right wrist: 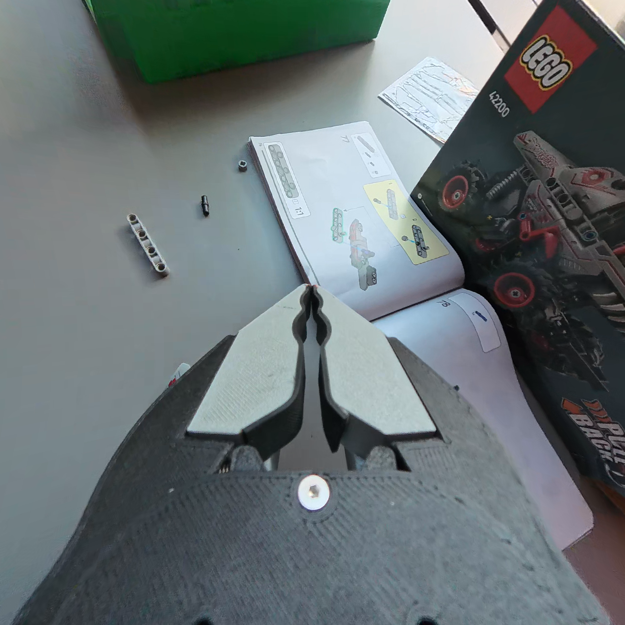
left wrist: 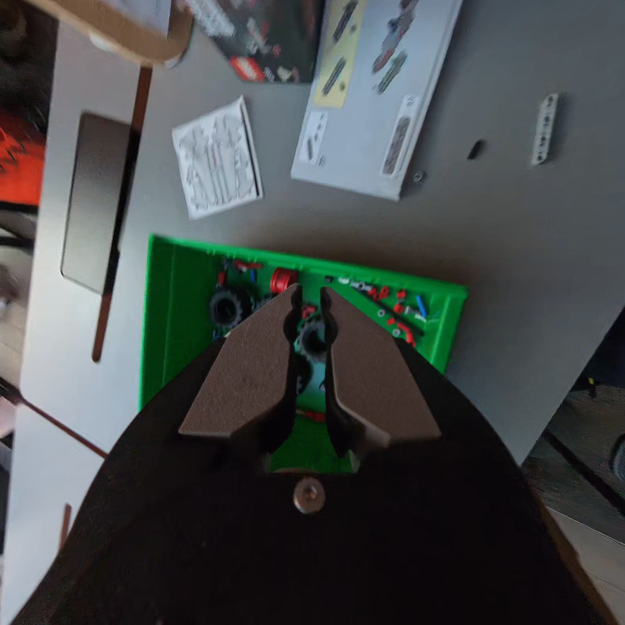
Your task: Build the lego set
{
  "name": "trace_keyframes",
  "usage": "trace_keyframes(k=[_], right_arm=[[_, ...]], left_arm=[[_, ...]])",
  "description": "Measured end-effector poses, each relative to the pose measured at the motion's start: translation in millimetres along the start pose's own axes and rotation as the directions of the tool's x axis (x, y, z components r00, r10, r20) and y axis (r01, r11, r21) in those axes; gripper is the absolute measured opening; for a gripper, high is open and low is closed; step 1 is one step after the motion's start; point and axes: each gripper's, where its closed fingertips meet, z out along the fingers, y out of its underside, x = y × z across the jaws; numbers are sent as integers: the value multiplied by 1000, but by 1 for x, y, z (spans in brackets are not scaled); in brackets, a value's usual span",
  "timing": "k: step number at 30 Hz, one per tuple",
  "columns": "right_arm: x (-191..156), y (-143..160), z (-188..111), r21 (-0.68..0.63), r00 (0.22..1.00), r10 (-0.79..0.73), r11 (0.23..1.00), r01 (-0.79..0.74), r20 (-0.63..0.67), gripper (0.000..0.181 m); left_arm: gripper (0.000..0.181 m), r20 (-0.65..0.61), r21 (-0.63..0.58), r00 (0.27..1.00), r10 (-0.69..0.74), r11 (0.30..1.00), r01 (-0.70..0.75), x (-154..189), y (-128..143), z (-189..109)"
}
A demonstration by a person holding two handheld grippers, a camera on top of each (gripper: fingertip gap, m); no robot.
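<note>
While the matte grey tabletop [right wrist: 84, 152] carries everything, the glossy dark cardboard set box [right wrist: 541, 236] lies at three o'clock in the right wrist view, beside the open paper instruction booklet [right wrist: 355, 209] and one crinkled white sticker sheet [right wrist: 429, 98], with the green plastic tray [left wrist: 162, 304] of loose parts at twelve. Three pieces lie apart on the table at ten o'clock: one pale grey five-hole beam [right wrist: 147, 242], long axis running eleven-to-five, one short black pin [right wrist: 205, 205] pointing toward twelve, one small grey round bush [right wrist: 242, 165]. Hovering over the tray's knobbly black tyres [left wrist: 225, 306], the textured brown left gripper [left wrist: 311, 292] is released with a gap between its tips, whereas the ribbed grey right gripper [right wrist: 310, 289] is clenched tip to tip; whether it pinches anything, I cannot tell.
</note>
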Motion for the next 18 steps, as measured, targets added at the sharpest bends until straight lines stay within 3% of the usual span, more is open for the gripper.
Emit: trace_keyframes(k=[3, 6, 9, 18], right_arm=[[3, 5, 5, -20, 1000, 14, 1000, -14, 0, 0], [3, 8, 10, -34, 1000, 23, 999, -23, -1, 0], [1, 8, 13, -39, 1000, 24, 999, -24, -1, 0], [-1, 8, 10, -37, 1000, 9, 999, -9, 4, 0]], left_arm=[[11, 98, -124, 983, -154, 978, 165, -68, 62, 16], [14, 94, -259, 970, -223, 935, 240, -96, 105, 59], [15, 80, -420, 963, -257, 868, 267, -103, 143, 90], [14, 56, -542, 947, -315, 787, 294, -102, 173, 118]])
